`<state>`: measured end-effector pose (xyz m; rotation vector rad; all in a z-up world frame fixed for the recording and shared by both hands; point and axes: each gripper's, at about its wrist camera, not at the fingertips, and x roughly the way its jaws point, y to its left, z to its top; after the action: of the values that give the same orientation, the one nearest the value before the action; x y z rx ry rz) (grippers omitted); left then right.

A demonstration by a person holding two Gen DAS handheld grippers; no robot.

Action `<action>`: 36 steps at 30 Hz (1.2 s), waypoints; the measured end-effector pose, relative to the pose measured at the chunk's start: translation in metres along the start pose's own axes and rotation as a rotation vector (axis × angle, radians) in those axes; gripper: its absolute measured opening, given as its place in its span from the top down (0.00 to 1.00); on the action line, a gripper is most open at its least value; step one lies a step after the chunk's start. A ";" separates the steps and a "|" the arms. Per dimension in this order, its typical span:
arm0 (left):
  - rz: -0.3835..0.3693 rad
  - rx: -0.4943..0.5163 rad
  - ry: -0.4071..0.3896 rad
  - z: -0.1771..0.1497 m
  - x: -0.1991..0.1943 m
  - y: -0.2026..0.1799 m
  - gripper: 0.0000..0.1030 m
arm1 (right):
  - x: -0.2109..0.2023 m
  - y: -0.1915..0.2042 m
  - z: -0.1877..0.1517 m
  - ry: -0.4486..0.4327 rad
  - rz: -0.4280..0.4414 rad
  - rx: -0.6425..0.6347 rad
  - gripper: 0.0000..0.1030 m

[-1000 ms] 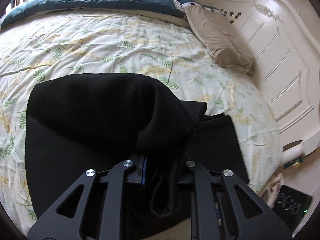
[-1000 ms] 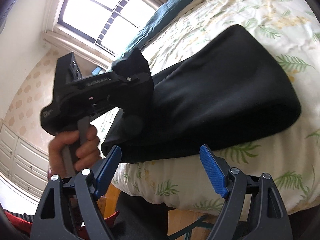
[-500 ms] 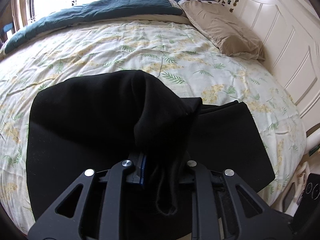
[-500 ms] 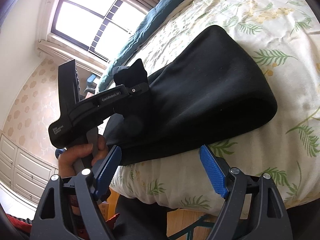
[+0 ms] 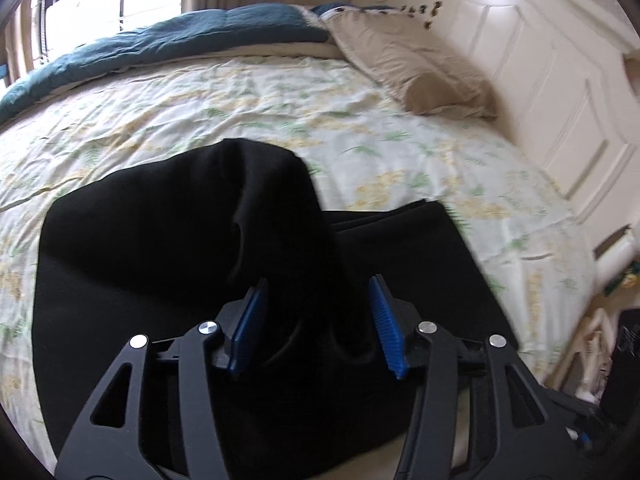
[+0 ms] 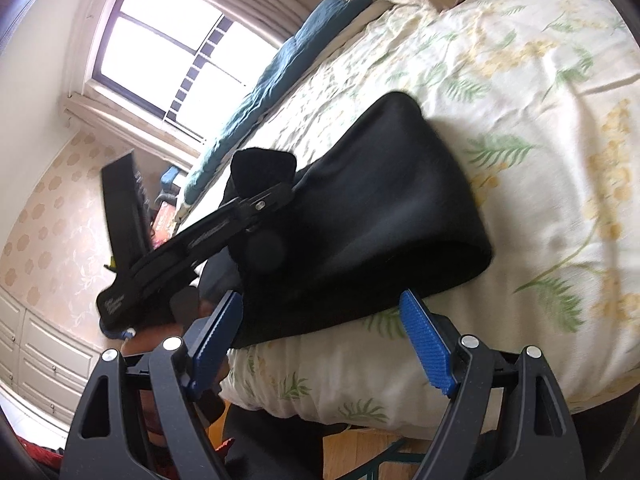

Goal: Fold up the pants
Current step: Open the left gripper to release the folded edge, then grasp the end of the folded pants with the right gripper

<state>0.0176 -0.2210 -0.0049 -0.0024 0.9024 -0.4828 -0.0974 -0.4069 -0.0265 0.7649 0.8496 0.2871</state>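
The black pants are laid on the bed, near its edge, on a cream sheet printed with green fern leaves and yellow flowers. The garment is doubled over: a lower layer lies flat on the sheet, and an upper layer is raised above it in a rounded hump.

The left tongs are positioned over the pants and pointed steeply downward. Their jaws have just been opening and are now parted. A bunched fold of black cloth is seen between the two blue pads; a gap is visible on either side of it, so the fold is not pinched. In the right wrist view, the same left tongs are seen from the side, with a peak of cloth standing above their tip. Whether that cloth is touched by the pads cannot be told from that view.

The right tongs are held at the near edge of the bed, beside the pants. Their jaws are spread wide, and nothing is gripped between them.

A tan pillow is placed at the head of the bed, against a cream panelled headboard. A teal quilt is laid along the far side, beneath a window.
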 end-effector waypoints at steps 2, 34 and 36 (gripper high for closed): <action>-0.066 -0.035 0.003 0.000 -0.011 0.003 0.44 | -0.007 -0.001 0.005 -0.017 -0.006 0.009 0.23; 0.015 -0.462 -0.096 -0.091 -0.097 0.212 0.18 | 0.157 0.063 0.065 0.316 0.090 -0.091 0.62; 0.006 -0.452 -0.079 -0.090 -0.094 0.208 0.18 | 0.150 0.067 0.065 0.302 0.113 -0.093 0.69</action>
<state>-0.0156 0.0206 -0.0331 -0.4274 0.9177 -0.2634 0.0527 -0.3148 -0.0371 0.6930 1.0710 0.5490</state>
